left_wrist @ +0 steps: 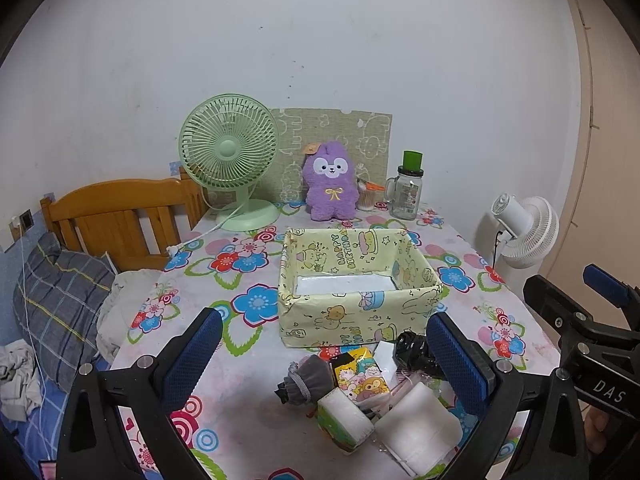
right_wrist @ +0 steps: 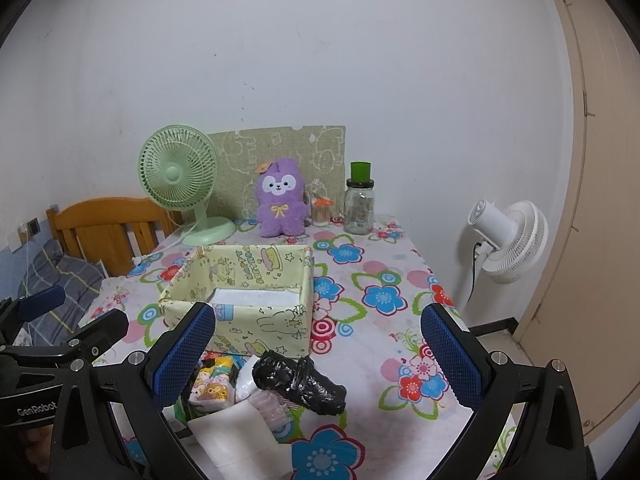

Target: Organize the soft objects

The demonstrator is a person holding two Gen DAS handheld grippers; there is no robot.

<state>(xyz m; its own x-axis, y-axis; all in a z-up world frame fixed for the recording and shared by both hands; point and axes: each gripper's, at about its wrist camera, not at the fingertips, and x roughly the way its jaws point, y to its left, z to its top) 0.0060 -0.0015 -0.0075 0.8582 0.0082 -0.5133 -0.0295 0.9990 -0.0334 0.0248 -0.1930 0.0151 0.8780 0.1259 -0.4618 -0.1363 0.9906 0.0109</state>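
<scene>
While both sets of jaws stand wide apart and hold nothing, the task looks to be at its start: no item is lifted and the box point(left_wrist: 360, 280) shows only its white floor.

The left gripper point(left_wrist: 326, 354) hovers over a loose pile at the near edge of the tabletop point(left_wrist: 240, 264). Between its jaws lie a grey pouch point(left_wrist: 302, 380), a cartoon-printed pack point(left_wrist: 362, 378), a sponge point(left_wrist: 346, 416) and a white pad point(left_wrist: 420, 430). The right gripper point(right_wrist: 318, 356) frames a crumpled black bag point(right_wrist: 300, 380) at the pile's right side, touching the pack and pad.

The box stands just behind the pile, mid-tabletop, open side up. A purple plush point(left_wrist: 330, 186) sits at the far edge, well apart.

The next move probably calls for lowering one gripper onto a single item, closing gently, then carrying it forward into the box without dragging its neighbours.
</scene>
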